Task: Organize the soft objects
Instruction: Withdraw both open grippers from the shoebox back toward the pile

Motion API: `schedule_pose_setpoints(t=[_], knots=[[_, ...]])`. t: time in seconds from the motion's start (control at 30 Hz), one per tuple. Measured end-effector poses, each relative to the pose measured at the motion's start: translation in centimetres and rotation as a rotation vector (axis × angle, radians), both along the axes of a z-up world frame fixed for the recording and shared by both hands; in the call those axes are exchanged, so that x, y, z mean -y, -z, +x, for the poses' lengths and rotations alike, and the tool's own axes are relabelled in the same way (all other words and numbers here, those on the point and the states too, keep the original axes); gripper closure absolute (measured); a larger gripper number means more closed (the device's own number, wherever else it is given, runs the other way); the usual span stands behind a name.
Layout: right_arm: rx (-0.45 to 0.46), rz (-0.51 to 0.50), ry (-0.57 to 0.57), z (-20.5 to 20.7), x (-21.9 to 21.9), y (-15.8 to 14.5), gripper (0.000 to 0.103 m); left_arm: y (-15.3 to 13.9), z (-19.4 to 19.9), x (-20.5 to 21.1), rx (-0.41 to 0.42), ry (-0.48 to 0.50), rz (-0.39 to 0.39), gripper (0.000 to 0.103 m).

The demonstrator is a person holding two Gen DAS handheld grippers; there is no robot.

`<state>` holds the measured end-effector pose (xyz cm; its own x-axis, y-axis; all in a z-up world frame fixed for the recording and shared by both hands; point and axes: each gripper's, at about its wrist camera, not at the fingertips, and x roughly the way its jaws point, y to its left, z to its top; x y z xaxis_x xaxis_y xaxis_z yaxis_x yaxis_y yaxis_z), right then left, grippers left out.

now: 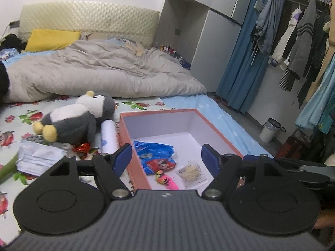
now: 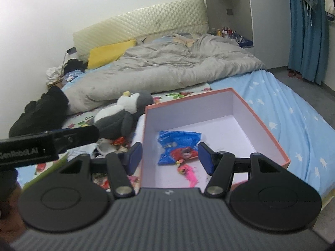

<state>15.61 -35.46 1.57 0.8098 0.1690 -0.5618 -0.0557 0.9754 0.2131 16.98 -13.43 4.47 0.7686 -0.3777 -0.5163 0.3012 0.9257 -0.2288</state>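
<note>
A pink box (image 1: 219,133) (image 2: 270,133) with a white inside lies open on the bed. In it lie a blue plastic bag (image 1: 155,152) (image 2: 178,142), a small pink toy (image 1: 165,178) (image 2: 187,172) and a clear packet (image 1: 191,173). A grey and white plush penguin (image 1: 77,117) (image 2: 121,115) lies left of the box. My left gripper (image 1: 166,158) hangs open above the box's near end, nothing between its blue pads. My right gripper (image 2: 167,158) is open too, above the same contents. The left gripper's side shows in the right wrist view as a black bar.
A white roll (image 1: 108,136), a face mask (image 1: 39,156) and a red wrapper (image 1: 82,147) lie by the penguin. A grey duvet (image 1: 100,71) and yellow pillow (image 1: 52,39) fill the bed's far half. Blue curtain (image 1: 249,52), hanging clothes (image 1: 301,41) and a bin (image 1: 270,130) stand right.
</note>
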Motion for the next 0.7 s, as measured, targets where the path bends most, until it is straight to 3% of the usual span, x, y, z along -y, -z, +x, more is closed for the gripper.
schedule_pose_setpoints(t=[0.3,0.7], knots=[[0.026,0.000,-0.051,-4.3,-4.3,-0.4,0.042,-0.1,-6.3,-5.8,0.016,-0.084,-0.015,0.018],[0.013,0.004,-0.136,-8.1,-10.2,2.4,0.042,4.0,-10.8,-12.4,-0.065,-0.209,0.036,0.012]])
